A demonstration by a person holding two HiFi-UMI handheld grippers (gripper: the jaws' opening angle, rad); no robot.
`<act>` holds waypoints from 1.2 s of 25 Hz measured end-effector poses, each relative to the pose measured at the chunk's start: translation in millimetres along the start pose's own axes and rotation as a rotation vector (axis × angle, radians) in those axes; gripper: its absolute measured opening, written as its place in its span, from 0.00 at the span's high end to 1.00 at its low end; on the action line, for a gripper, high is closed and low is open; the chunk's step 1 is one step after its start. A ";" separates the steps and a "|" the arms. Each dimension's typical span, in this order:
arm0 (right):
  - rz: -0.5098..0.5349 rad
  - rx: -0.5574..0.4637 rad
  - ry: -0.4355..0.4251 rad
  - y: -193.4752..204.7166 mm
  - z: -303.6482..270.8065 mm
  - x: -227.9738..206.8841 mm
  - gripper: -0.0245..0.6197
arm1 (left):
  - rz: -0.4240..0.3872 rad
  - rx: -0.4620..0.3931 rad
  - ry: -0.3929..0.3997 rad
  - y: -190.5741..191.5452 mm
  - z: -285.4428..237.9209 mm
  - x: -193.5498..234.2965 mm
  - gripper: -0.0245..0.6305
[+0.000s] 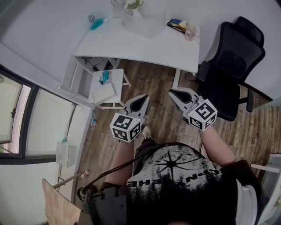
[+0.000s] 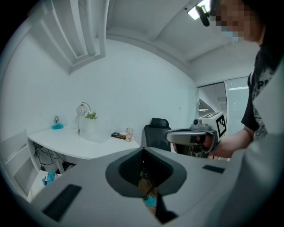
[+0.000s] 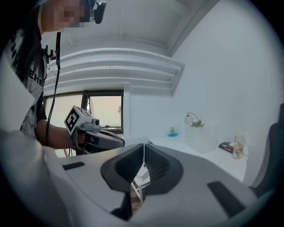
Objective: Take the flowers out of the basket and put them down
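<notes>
The flowers (image 1: 134, 4) show as a small green sprig standing in a pale translucent basket (image 1: 142, 24) at the back of the white desk (image 1: 131, 44). The left gripper view has the flowers (image 2: 91, 115) and basket (image 2: 91, 128) far ahead; the right gripper view shows the same flowers (image 3: 197, 123) and basket (image 3: 202, 137). My left gripper (image 1: 142, 100) and right gripper (image 1: 173, 93) hover side by side over the wooden floor, well short of the desk. Both are shut with nothing between their jaws.
A black office chair (image 1: 232, 66) stands to the right of the desk. A small white side table (image 1: 107, 85) sits by the desk's left front. On the desk are a glass (image 1: 190, 31), books (image 1: 178, 24) and a blue item (image 1: 97, 23). A window runs along the left.
</notes>
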State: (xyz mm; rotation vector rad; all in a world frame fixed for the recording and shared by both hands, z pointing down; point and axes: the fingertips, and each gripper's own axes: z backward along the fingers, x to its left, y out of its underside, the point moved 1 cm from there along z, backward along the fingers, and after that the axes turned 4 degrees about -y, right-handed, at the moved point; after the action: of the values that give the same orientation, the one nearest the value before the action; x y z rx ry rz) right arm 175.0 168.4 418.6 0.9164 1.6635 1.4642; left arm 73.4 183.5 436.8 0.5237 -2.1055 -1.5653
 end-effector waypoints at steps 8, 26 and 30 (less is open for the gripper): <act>-0.003 0.008 0.016 -9.0 -49.8 -25.0 0.93 | -0.007 0.004 0.020 -11.4 -23.0 51.9 0.95; 0.024 0.020 0.160 -21.5 -170.5 -74.7 0.93 | -0.076 0.011 0.128 -42.7 -62.3 180.2 0.95; 0.024 0.013 0.185 -19.6 -186.5 -77.4 0.93 | -0.075 0.009 0.143 -39.9 -63.9 200.7 0.95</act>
State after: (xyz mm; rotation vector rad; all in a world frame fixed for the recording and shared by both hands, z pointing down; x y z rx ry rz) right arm 48.4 10.0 420.7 0.8308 1.8024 1.5971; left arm -53.7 10.9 441.6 0.7040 -2.0077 -1.5118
